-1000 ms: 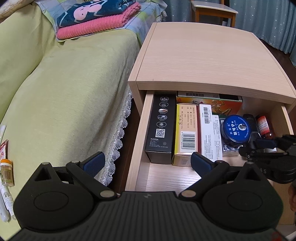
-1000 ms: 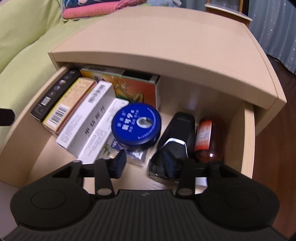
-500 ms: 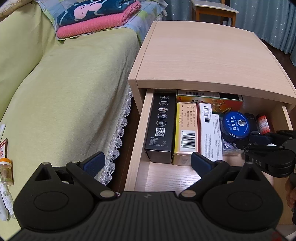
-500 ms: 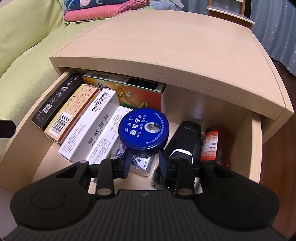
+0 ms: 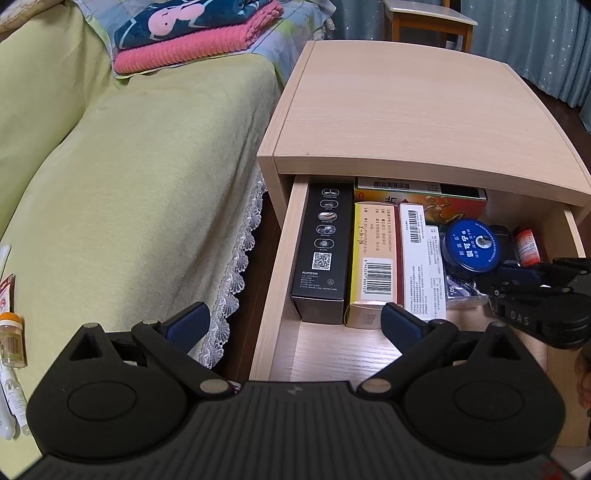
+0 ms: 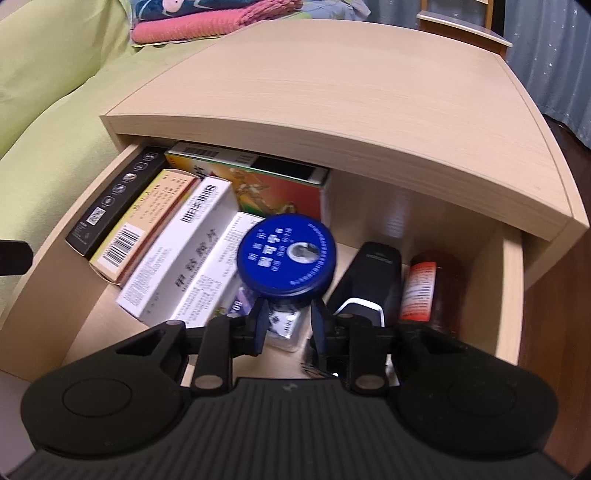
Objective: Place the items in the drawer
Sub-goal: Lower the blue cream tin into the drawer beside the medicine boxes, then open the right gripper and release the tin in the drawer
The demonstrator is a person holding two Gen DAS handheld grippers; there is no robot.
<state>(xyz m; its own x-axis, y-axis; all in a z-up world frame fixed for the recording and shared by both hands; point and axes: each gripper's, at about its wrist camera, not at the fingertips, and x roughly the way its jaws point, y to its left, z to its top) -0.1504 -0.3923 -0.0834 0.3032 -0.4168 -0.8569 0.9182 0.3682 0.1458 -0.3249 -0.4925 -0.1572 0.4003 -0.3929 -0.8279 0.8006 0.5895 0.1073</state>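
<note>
The wooden nightstand's drawer (image 5: 280,266) (image 6: 511,295) stands open. Inside lie a black box (image 5: 321,251), a yellow box (image 5: 371,258), white boxes (image 5: 421,258), a blue tin (image 6: 286,258), a black shaver (image 6: 369,280) and a brown bottle (image 6: 432,288). My right gripper (image 6: 289,323) hovers over the drawer's front right. Its jaws are narrowed to a small gap with nothing between them, and it also shows as the right gripper (image 5: 517,278) in the left wrist view. My left gripper (image 5: 294,323) hangs wide open and empty over the drawer's front left corner.
A bed with a yellow-green cover (image 5: 129,184) and lace trim borders the nightstand on the left. Folded pink and blue blankets (image 5: 195,40) lie at its head. A small bottle (image 5: 13,339) and tubes lie at the far left. A wooden chair (image 5: 428,18) stands behind.
The right gripper has drawn back and up from the shaver and bottle, and its jaws have narrowed. The left gripper has stayed put.
</note>
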